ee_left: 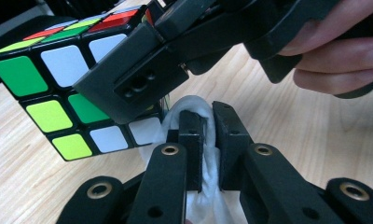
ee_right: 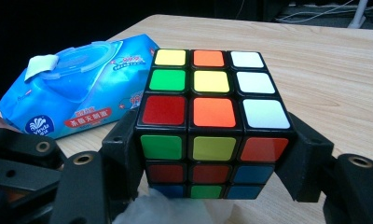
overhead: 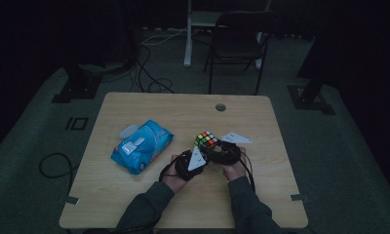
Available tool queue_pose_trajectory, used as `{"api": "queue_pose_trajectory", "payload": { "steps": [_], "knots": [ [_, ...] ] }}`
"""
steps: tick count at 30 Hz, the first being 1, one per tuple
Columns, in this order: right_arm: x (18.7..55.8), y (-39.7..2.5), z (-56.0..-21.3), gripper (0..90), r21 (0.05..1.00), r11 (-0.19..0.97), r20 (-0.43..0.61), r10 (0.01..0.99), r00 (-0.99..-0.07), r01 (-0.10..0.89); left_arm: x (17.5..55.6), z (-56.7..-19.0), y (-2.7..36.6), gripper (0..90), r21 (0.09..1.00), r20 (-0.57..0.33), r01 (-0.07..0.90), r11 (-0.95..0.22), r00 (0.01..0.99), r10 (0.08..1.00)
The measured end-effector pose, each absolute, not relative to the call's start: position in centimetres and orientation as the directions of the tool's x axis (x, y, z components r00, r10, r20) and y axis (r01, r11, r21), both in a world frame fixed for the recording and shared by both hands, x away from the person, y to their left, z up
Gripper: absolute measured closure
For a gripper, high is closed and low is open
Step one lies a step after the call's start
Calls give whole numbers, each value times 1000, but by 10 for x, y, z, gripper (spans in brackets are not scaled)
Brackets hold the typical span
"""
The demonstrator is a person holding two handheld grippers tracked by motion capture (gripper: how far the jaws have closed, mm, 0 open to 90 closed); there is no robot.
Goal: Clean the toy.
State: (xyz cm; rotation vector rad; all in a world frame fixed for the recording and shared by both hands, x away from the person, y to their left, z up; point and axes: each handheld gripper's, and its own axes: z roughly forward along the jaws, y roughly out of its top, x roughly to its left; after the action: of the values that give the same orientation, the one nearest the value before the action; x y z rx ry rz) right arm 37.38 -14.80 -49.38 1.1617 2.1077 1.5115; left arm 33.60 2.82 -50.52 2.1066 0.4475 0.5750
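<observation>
A scrambled Rubik's cube [overhead: 206, 139] is held just above the wooden table [overhead: 134, 195], right of centre. My right gripper [ee_right: 212, 154] is shut on the cube [ee_right: 212, 84], one black jaw on each side face. My left gripper [ee_left: 205, 114] is shut on a crumpled white wipe [ee_left: 194, 105], which presses against the cube's [ee_left: 58, 93] lower edge. The same wipe [ee_right: 163, 210] peeks out beneath the cube in the right gripper view. In the high view both grippers, left [overhead: 193, 161] and right [overhead: 224, 150], meet at the cube, with a hand behind each.
A blue pack of wet wipes [overhead: 142, 146] with its lid flap raised lies left of the cube, and is seen again [ee_right: 77, 88] in the right gripper view. A round cable hole [overhead: 220, 107] sits near the table's far edge. A folding chair [overhead: 237, 44] stands beyond.
</observation>
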Motion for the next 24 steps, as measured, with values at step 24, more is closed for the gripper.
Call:
{"api": "queue_pose_trajectory", "payload": {
  "steps": [24],
  "knots": [
    [373, -150, -494, 342, 887, 96, 227, 761, -608, 452, 335, -511, 25, 841, 848, 243, 102, -520, 796, 554]
  ]
}}
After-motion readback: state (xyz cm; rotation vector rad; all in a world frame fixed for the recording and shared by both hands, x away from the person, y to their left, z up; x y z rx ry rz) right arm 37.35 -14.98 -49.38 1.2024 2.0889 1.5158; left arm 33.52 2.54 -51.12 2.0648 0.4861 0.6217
